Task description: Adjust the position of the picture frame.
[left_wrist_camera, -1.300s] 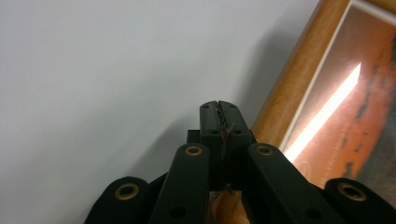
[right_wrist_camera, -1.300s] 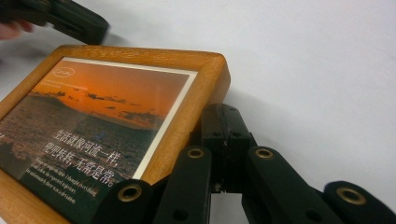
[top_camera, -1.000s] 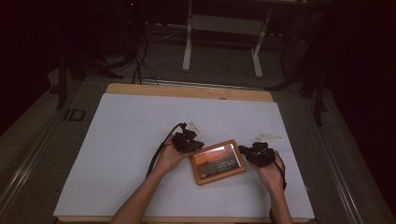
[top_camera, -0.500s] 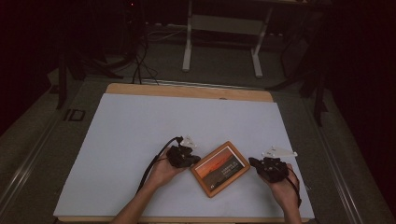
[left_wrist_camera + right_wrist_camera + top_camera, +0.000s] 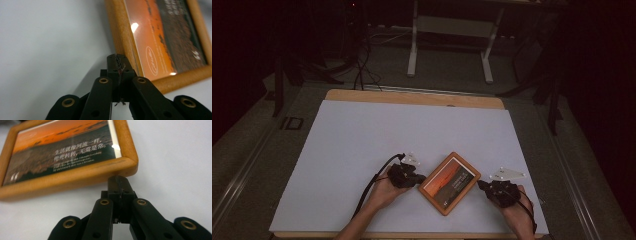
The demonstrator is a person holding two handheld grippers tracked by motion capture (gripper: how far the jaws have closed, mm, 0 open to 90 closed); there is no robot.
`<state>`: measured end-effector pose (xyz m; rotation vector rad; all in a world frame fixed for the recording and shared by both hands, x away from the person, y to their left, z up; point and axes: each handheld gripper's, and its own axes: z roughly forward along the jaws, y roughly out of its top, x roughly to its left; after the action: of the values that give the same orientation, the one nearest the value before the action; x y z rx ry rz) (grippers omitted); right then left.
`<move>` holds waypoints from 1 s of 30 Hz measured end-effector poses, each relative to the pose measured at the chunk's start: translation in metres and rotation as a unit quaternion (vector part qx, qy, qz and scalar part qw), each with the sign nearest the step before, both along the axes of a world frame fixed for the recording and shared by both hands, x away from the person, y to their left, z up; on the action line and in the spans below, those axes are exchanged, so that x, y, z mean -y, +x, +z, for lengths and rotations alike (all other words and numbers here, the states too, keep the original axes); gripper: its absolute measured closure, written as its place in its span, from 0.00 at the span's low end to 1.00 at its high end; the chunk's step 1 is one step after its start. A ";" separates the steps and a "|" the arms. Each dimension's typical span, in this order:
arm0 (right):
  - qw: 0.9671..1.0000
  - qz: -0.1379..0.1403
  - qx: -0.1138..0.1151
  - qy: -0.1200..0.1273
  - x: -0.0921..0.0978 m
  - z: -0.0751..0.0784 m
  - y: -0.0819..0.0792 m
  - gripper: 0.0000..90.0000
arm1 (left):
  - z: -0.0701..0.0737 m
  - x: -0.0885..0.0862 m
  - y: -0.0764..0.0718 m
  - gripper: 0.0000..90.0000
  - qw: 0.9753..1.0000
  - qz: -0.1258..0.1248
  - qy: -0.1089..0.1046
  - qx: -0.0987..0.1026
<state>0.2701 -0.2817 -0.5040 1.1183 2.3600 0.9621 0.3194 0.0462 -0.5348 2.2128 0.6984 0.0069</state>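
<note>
A wooden picture frame (image 5: 449, 182) with an orange sunset print lies flat on the white table, turned at an angle. My left gripper (image 5: 419, 178) sits at the frame's left edge with its jaws shut; in the left gripper view its tip (image 5: 119, 60) rests against the frame's wooden border (image 5: 122, 37). On the other side, my right gripper (image 5: 483, 186) is shut too, and in the right gripper view its tip (image 5: 119, 181) touches the frame's near corner (image 5: 125, 166). Neither gripper holds anything.
The white table top (image 5: 412, 135) has open room behind and left of the frame. A wooden strip (image 5: 412, 97) runs along its far edge. Metal stand legs (image 5: 449, 50) and cables (image 5: 359, 65) are on the dark floor beyond.
The frame has swung from nearly level to a steep angle. Both hands have drawn back toward the near edge, the right one farther right.
</note>
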 end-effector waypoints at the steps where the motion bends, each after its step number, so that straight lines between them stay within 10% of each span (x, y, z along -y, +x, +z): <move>1: 1.000 -0.002 -0.002 0.002 0.001 0.000 0.001 1.00 | 0.000 0.000 -0.002 1.00 1.000 -0.005 -0.003 -0.004; 16: 1.000 0.002 -0.003 0.017 -0.012 -0.006 0.032 1.00 | -0.001 0.009 -0.023 1.00 0.999 -0.043 -0.013 -0.026; 22: 0.999 0.002 0.006 0.034 -0.008 0.000 0.029 0.99 | 0.010 0.000 -0.015 0.91 0.999 -0.002 -0.049 -0.023; 30: 0.996 0.015 -0.021 0.085 -0.007 0.007 0.029 0.56 | 0.023 0.003 -0.001 0.55 0.994 0.049 -0.089 -0.026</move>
<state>0.2987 -0.2747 -0.4965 1.1786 2.3704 1.1810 0.3181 0.0434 -0.5115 2.0133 0.8054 -0.0615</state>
